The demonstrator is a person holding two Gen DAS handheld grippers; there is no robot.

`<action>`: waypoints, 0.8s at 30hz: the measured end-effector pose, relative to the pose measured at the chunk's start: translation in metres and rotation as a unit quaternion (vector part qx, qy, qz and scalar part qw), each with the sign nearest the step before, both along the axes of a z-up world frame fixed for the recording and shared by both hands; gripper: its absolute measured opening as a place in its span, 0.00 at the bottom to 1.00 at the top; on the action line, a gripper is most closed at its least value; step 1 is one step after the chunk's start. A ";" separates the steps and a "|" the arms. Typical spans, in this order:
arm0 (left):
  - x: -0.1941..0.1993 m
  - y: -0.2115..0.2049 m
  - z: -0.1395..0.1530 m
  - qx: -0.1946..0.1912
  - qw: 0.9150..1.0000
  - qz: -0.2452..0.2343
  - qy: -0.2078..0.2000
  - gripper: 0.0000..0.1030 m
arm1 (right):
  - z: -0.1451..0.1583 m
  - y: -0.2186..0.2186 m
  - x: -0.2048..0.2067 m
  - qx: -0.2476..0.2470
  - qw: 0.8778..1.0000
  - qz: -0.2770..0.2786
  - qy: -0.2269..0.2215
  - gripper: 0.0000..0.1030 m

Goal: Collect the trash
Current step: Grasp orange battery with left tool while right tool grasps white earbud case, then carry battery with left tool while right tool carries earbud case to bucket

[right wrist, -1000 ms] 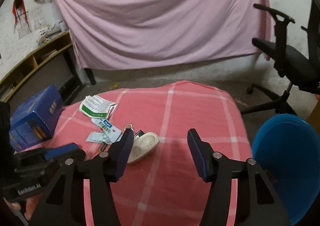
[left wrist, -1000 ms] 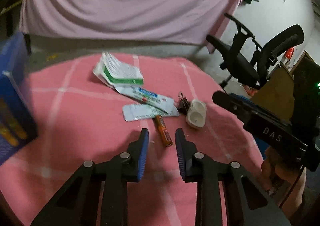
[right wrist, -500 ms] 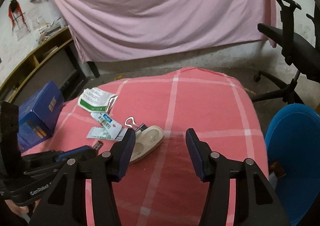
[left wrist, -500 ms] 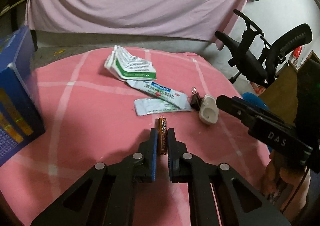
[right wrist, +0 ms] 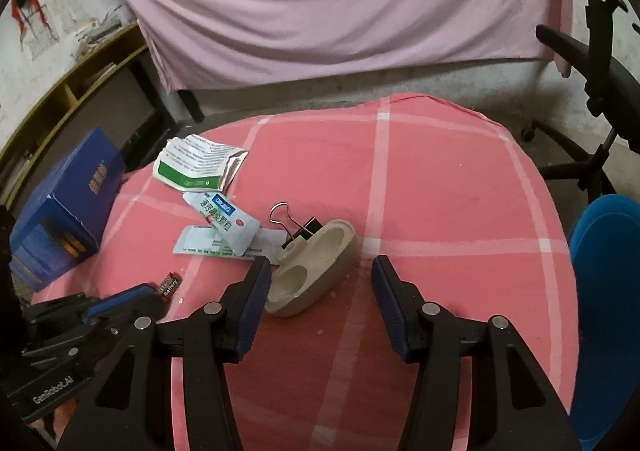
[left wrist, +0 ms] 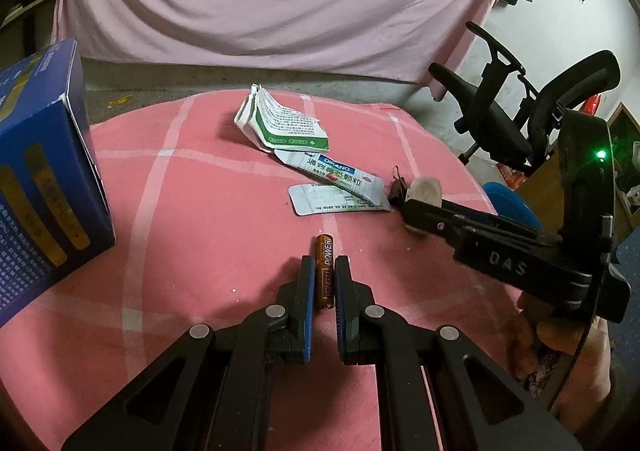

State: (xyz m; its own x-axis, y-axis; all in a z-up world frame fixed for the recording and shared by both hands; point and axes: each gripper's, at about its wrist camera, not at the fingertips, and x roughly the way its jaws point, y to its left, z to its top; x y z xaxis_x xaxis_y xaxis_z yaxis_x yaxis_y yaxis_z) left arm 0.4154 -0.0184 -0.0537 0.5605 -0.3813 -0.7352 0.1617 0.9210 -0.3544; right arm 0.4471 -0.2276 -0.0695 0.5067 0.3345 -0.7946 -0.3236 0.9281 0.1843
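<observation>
Left gripper (left wrist: pixel 324 271) clamped on battery (left wrist: pixel 325 271) labelled "POWER", long axis pointing toward "DIKANG" sachet (left wrist: pixel 340 175). Right gripper (right wrist: pixel 320 271) closing, apart.

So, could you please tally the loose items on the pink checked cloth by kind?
Foil sachets and packets: 3
Batteries: 1
Binder clips: 1
Beige plastic holders: 1
Blue boxes: 1
Total: 7

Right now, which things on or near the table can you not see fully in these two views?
- Battery: right wrist view, its near end hidden by the left hand-held gripper.
- Blue bin: right wrist view, cut off by the picture edge; its inside is not shown.
- Beige tray: left wrist view, mostly covered by the right hand-held gripper.
- Blue box: left wrist view, cut off at the left.
</observation>
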 end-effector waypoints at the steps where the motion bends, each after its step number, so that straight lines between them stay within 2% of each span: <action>1: 0.001 0.000 0.001 -0.001 1.000 0.000 0.000 0.07 | 0.000 -0.002 0.000 -0.005 1.000 -0.008 0.000 0.41; 3: 0.002 0.001 0.001 -0.006 1.000 -0.001 0.001 0.07 | 0.000 -0.005 0.001 0.003 1.000 -0.012 0.004 0.21; 5: 0.001 0.004 -0.001 -0.009 1.000 -0.006 0.003 0.07 | 0.000 -0.010 -0.001 0.016 1.000 -0.014 0.007 0.13; 13: 0.002 -0.003 0.001 0.005 1.000 -0.019 0.002 0.07 | 0.004 -0.019 -0.011 0.047 0.999 -0.013 -0.005 0.12; 19: 0.000 -0.012 0.000 0.027 0.999 -0.043 0.000 0.07 | 0.014 -0.025 -0.028 0.073 0.997 -0.011 -0.038 0.12; 24: -0.007 -0.022 0.003 0.043 0.998 -0.037 -0.019 0.06 | 0.022 -0.032 -0.047 0.079 0.995 -0.020 -0.063 0.12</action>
